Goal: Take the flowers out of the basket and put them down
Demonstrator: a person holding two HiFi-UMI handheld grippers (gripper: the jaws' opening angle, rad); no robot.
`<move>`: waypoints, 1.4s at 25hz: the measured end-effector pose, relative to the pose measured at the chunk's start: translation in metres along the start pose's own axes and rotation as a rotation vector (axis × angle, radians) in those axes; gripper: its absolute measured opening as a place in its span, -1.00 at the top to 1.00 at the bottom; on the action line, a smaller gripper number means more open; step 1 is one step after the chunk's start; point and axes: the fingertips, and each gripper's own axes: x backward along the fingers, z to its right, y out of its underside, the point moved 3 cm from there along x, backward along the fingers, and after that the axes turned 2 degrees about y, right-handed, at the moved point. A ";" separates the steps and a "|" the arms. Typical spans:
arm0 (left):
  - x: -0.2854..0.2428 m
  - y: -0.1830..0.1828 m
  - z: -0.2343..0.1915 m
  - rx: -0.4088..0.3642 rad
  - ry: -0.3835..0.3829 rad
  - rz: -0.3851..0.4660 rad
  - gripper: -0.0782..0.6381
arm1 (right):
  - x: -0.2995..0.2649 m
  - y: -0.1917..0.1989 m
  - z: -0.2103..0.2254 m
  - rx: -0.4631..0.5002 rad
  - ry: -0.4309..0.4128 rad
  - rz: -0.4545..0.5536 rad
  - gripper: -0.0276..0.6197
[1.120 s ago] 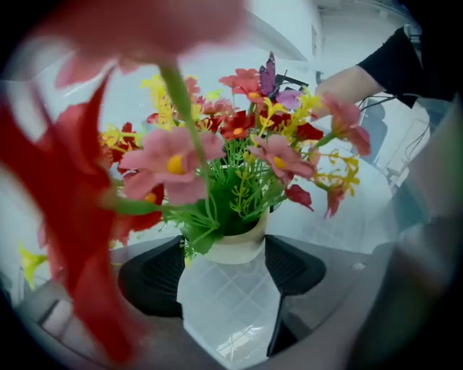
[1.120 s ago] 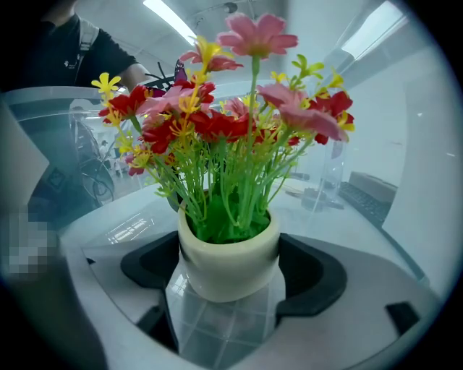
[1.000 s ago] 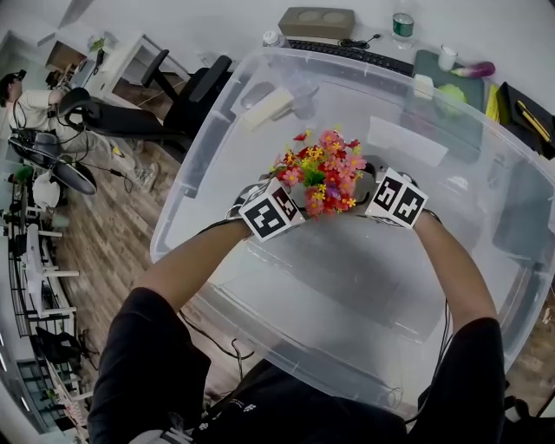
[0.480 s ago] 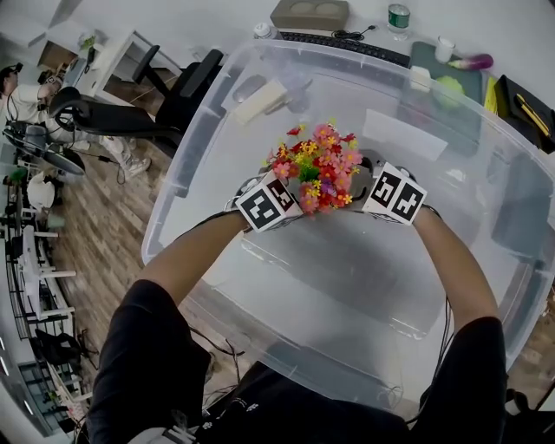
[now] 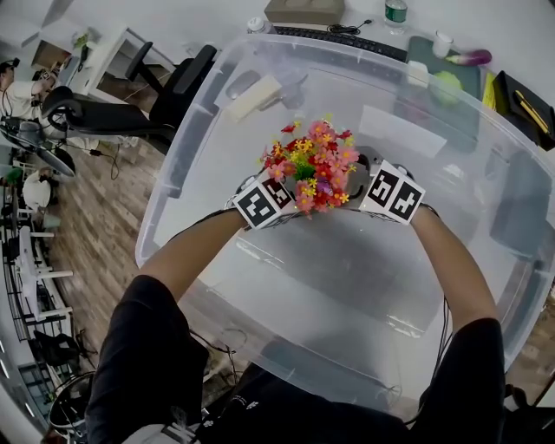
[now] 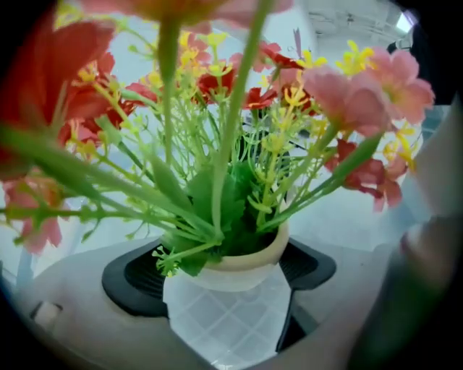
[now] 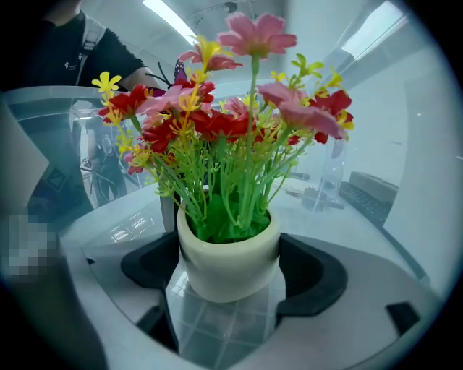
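Observation:
A bunch of red, pink and yellow artificial flowers (image 5: 312,166) stands in a small cream pot (image 7: 228,264) over the inside of a big clear plastic bin (image 5: 195,121). Both grippers flank it from opposite sides. My left gripper (image 5: 276,198) has the pot (image 6: 239,264) between its black pads (image 6: 130,278); its jaws are opening and stand wide beside the pot. The right gripper (image 7: 231,273) hugs the pot with a pad against each side. Blooms hide the fingertips in the head view, where the right gripper (image 5: 371,184) is at the bouquet's right.
Beyond the bin's far wall are a keyboard (image 5: 342,42), a bottle (image 5: 396,13), a cardboard box (image 5: 303,10) and a green mat (image 5: 451,82). An office chair (image 5: 173,87) stands at the left on the wooden floor. The bin's walls rise all round the grippers.
The flowers and both grippers have drifted slightly up and left in the head view. The left marker cube has edged a little away from the bouquet.

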 end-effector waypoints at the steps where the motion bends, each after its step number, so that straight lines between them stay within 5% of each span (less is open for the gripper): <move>1: -0.001 0.000 0.000 0.003 -0.002 0.004 -0.49 | 0.000 0.000 -0.001 -0.003 -0.001 -0.001 -0.44; 19: -0.001 -0.007 0.007 -0.037 0.020 -0.013 -0.51 | 0.009 0.002 -0.006 -0.046 0.028 0.023 -0.44; 35: 0.025 -0.063 0.020 -0.127 0.026 0.033 -0.51 | 0.062 -0.024 -0.003 -0.046 0.101 0.044 -0.44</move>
